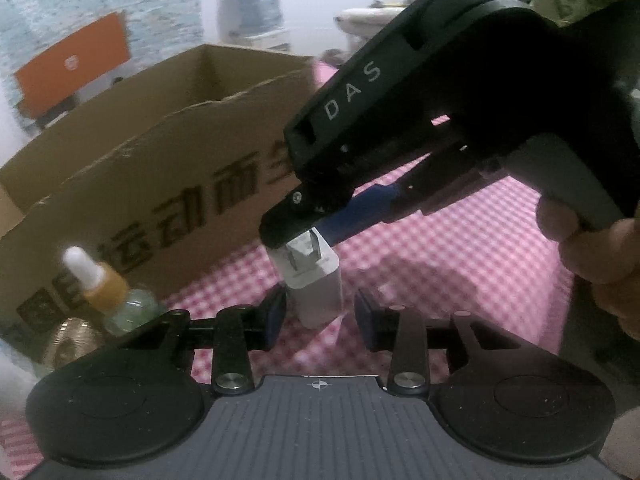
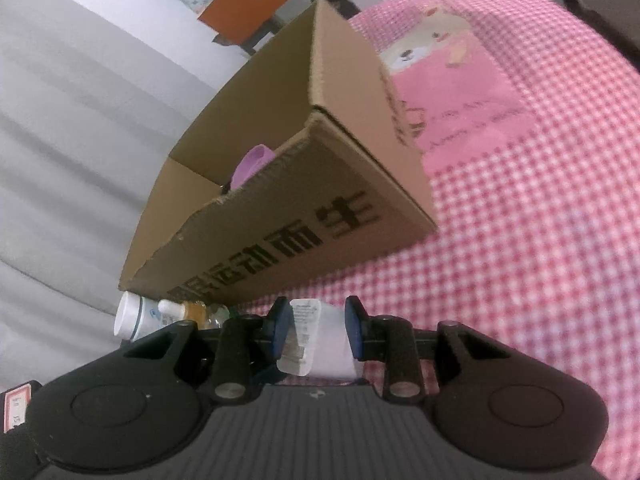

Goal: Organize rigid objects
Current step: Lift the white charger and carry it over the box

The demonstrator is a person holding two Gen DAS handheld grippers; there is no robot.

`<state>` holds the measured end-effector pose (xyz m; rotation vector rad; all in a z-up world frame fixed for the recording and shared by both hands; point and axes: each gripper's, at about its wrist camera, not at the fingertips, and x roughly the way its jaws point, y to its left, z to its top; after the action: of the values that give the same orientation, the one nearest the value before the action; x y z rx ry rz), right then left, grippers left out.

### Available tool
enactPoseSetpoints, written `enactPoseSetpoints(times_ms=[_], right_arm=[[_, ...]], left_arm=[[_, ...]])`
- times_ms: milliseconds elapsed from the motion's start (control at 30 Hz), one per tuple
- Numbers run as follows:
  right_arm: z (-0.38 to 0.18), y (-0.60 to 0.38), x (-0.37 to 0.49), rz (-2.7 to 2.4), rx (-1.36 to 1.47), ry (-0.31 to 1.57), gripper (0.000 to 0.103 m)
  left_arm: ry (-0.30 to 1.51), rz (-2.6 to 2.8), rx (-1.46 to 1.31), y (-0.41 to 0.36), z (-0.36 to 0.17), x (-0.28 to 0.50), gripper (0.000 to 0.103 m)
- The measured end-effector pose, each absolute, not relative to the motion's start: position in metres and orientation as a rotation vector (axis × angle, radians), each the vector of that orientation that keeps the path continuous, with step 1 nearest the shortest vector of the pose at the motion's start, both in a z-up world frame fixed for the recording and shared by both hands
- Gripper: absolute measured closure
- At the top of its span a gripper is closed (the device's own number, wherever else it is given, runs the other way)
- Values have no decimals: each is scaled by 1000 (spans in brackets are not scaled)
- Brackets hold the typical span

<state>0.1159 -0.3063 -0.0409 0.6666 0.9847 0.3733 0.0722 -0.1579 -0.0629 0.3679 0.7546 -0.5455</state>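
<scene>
White charger point(image 1: 316, 280), prongs up, suspended between 2 grippers above the pink checked bedcover point(image 1: 460, 248). The right gripper point(image 1: 294, 236) reaches in from the upper right of the left wrist view; its fingertips sit at the pronged top end of the charger, apparently pinching it, and in the right wrist view the body of the charger fills the gap between the blue pads point(image 2: 354, 320), with contact on both sides likely but not certain. The left gripper point(image 1: 320, 316) has its fingers apart, 1 to each side of the charger's lower end, neither pad clearly touching. The charger's long axis runs roughly upright, in line with the right gripper's approach and across the left gripper's opening. The cardboard box point(image 1: 160, 152) stands open just behind and to the left; the right gripper, as the likely holder, is the nearer one for carrying the charger over its torn front rim. A dropper bottle point(image 1: 108, 284) stands beside the box's front wall.
</scene>
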Motion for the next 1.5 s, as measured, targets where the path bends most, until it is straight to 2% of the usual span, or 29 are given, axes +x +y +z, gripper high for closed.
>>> enactPoseSetpoints(times_ms=[333,567,733,1033,1267,1500], right_arm=[[-39,-319,100,325,696,1002,68],[-46,-316,110,311,695,1033,58],[-53,-320,115,309,722,1027,57],[-56,-329,107,312,746,1010,58],[-37,-326,86,308,736,978,58],[14,-314,72,348,687,887,58]], left_arm=[[773,-588,401,-170,-65,63,63],[787,-587,368,-173,-66,87,62],[789,-587,353,-169,-65,93,68],[795,-586,336,-167,-63,95,69],[759,-586,326,-159,-49,85,69],[651,-552,316,-144,-8,77,69]])
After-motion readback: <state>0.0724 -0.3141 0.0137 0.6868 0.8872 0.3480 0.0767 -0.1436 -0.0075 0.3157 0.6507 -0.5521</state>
